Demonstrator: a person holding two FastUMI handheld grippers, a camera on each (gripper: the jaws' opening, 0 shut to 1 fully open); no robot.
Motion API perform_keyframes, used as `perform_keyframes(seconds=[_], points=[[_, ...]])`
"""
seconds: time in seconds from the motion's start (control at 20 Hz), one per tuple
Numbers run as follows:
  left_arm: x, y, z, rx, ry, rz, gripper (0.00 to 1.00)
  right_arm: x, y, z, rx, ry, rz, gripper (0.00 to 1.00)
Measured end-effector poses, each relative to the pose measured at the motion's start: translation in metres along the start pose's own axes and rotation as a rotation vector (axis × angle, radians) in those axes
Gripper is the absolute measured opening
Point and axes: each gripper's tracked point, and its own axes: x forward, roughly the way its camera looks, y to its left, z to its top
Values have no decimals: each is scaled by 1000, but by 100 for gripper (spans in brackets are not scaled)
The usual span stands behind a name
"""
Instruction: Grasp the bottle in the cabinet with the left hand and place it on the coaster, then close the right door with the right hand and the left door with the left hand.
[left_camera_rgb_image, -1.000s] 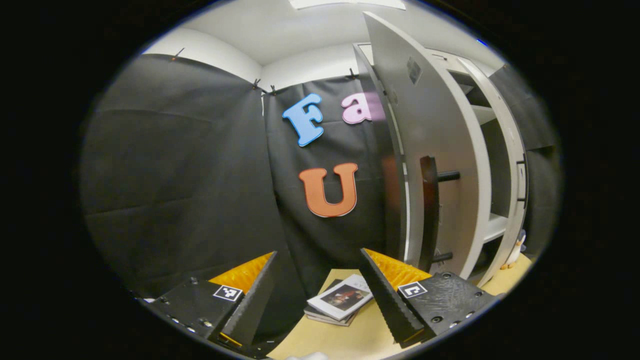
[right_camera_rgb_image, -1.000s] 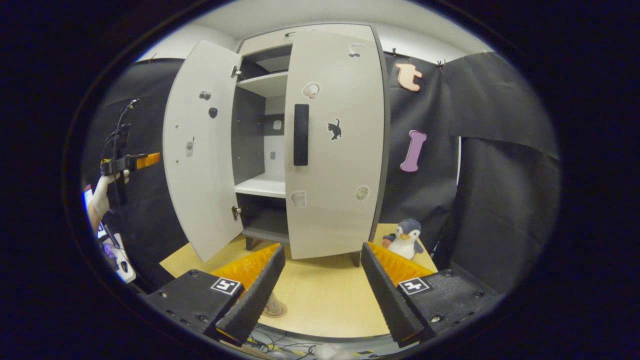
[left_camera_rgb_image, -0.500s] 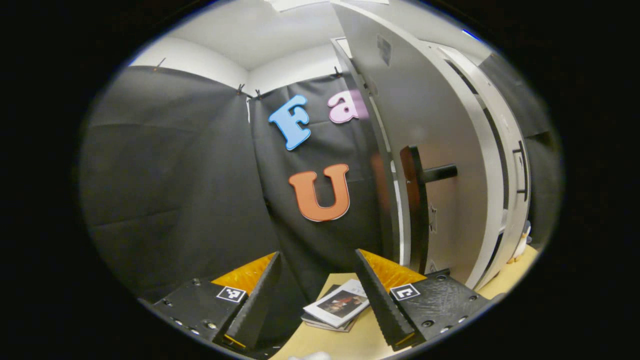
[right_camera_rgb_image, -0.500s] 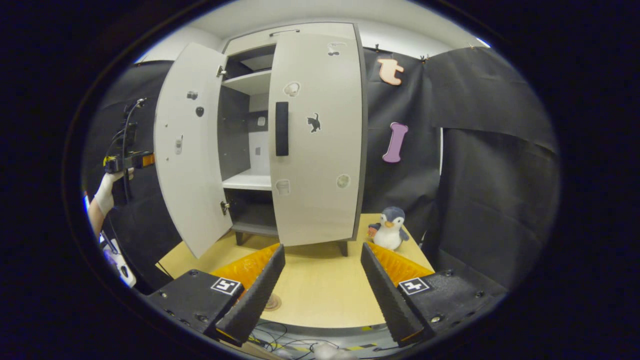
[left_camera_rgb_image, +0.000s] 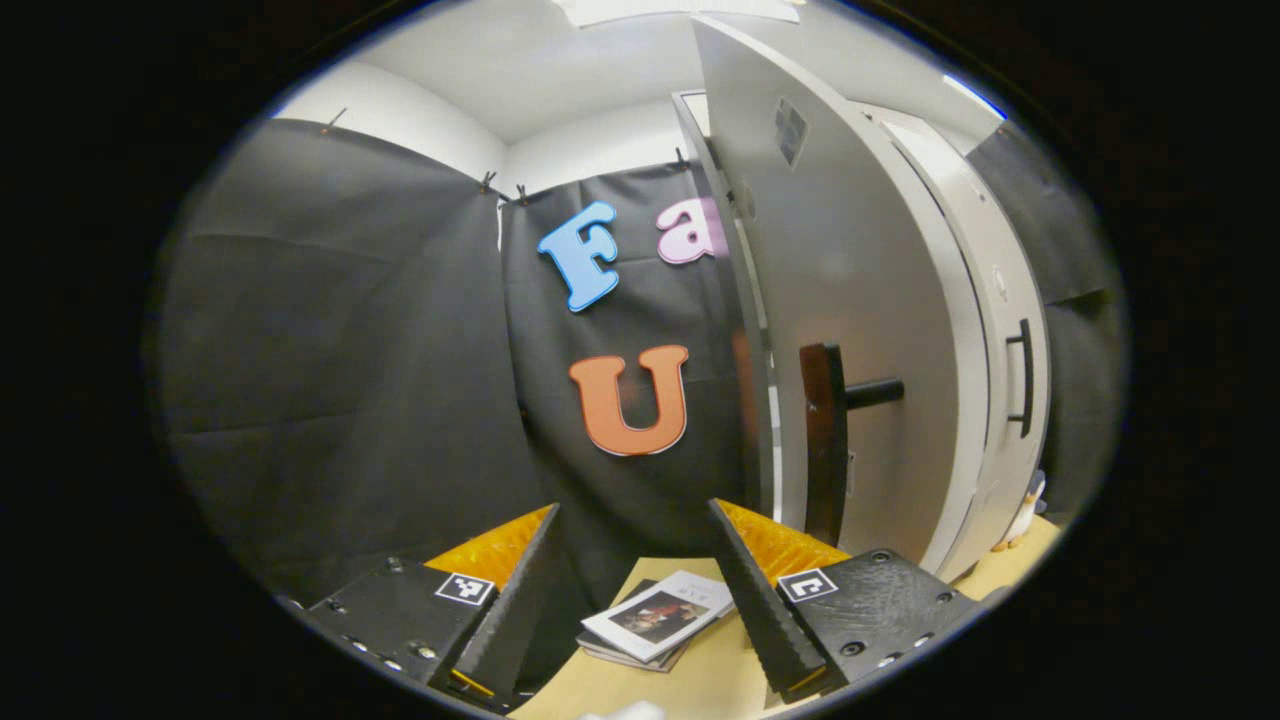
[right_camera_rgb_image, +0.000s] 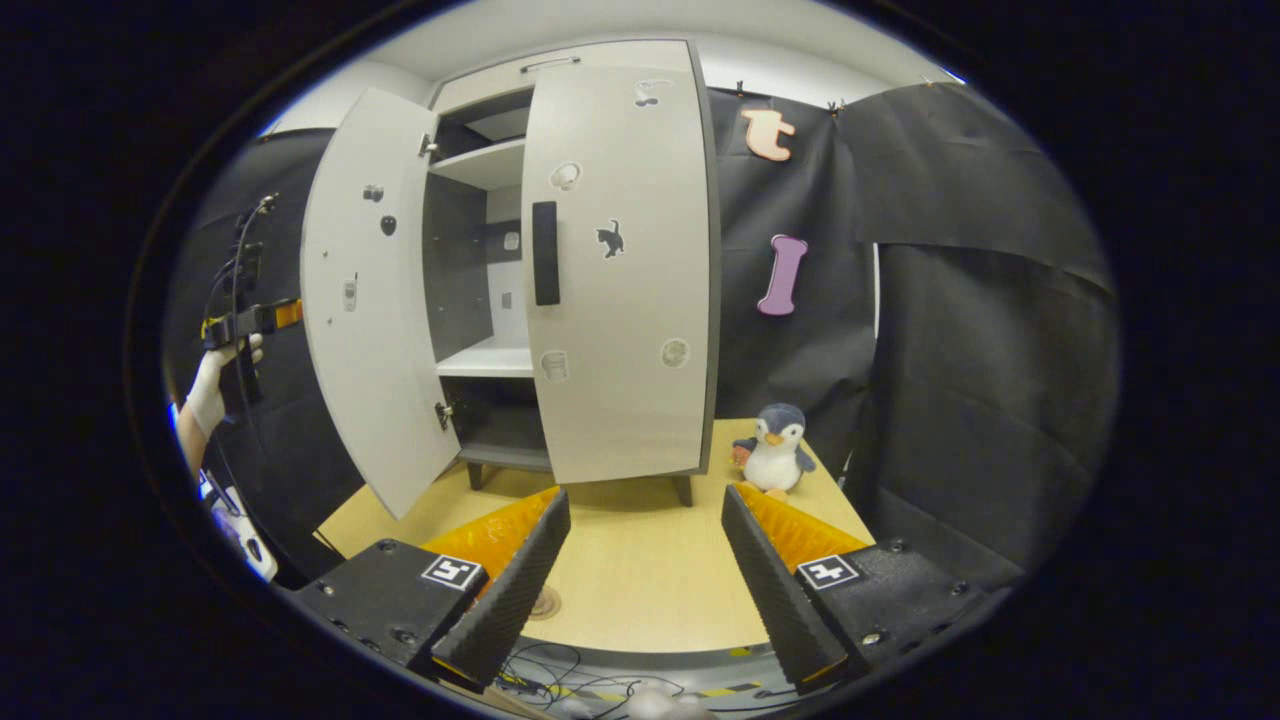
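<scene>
White cabinet: right door (right_camera_rgb_image: 615, 270) shut, left door (right_camera_rgb_image: 365, 300) open. Left gripper (left_camera_rgb_image: 630, 590), right gripper (right_camera_rgb_image: 640, 580): jaws wide, empty.

Penguin toy (right_camera_rgb_image: 778, 451): upright on the wooden table (right_camera_rgb_image: 640, 590), at the far right, close to the black cloth wall (right_camera_rgb_image: 990, 400)
Booklets (left_camera_rgb_image: 655, 625): a small stack lying flat on the table, near the cloth on the left side
Cables (right_camera_rgb_image: 560, 680): a loose tangle below the table's near edge
Stickers (right_camera_rgb_image: 608, 238): a black cat shape and several pale round ones on the pale panels
Ceiling (left_camera_rgb_image: 560, 60): white, above the cloth
</scene>
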Motion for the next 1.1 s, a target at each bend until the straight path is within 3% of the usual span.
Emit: perform_keyframes(seconds=[0.2,0.8,0.9,1.1], points=[[-5,-21,6,19,-12,-32,91,0,-2,1,-1,5,6,100],[0,-147,12,16,-6,-238,89,-5,-28,9,13,-5,-29,100],[-2,-166,11,10,2,-276,97,-6,-34,12,19,-10,-39,100],[-16,-191,10,3,17,-319,97,-7,-38,16,29,-19,-48,100]])
